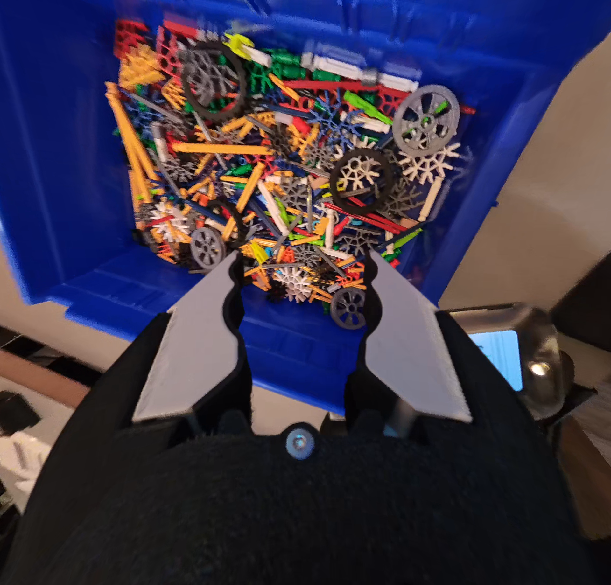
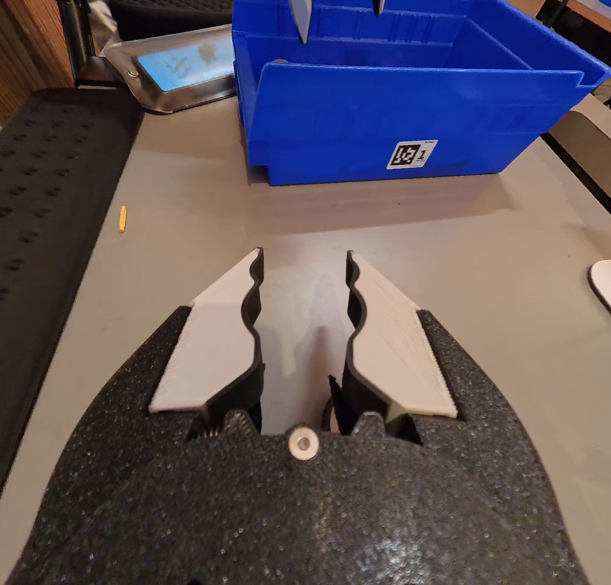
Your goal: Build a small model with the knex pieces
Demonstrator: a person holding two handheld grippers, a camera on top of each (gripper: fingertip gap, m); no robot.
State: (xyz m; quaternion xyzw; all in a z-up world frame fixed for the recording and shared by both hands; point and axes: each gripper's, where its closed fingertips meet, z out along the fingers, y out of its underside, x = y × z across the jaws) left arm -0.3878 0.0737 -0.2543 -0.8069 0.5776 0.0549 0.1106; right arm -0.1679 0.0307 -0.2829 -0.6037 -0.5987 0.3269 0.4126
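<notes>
We had the left gripper (image 1: 301, 268) hovering over the blue plastic bin (image 1: 66, 172), jaws wide apart and empty, above the tangled heap of coloured plastic rods, connectors and wheels (image 1: 274, 179). The nearest pieces were a small grey spoked wheel (image 1: 347, 308) and a white snowflake connector (image 1: 292, 280). The right gripper (image 2: 305, 255) sat low over the grey counter (image 2: 429, 255), jaws parted and empty, the bin well ahead. A short yellow rod (image 2: 122, 219) lay loose on the counter. Best singling out a top-lying piece.

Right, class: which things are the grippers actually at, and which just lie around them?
At the grippers:
left gripper, open, above the blue bin of construction-toy pieces
right gripper, open, over the grey table

Lying around:
yellow rod
metal tray
black mat
</notes>
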